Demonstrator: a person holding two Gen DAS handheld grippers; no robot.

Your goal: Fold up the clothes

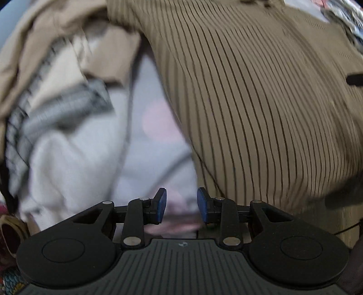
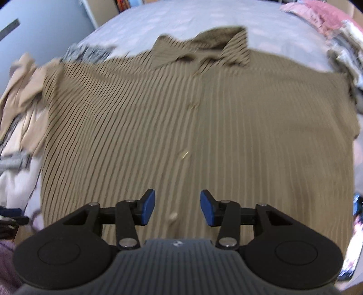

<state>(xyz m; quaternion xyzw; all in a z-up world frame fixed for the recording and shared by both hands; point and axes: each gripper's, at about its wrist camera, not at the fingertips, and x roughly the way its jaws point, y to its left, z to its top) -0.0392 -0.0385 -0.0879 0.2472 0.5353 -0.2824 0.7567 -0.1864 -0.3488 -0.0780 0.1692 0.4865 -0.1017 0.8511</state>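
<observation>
2 grippers, both empty, jaws apart. The right gripper [image 2: 177, 208] hovers over the lower front of a tan striped shirt [image 2: 204, 118], spread flat, collar [image 2: 204, 43] far from the camera, on a pale bed [image 2: 158, 20]. The left gripper [image 1: 181, 207] hangs beside the shirt's [image 1: 261, 102] edge, above bedsheet and near a heap of beige and white clothes [image 1: 56, 95].
</observation>
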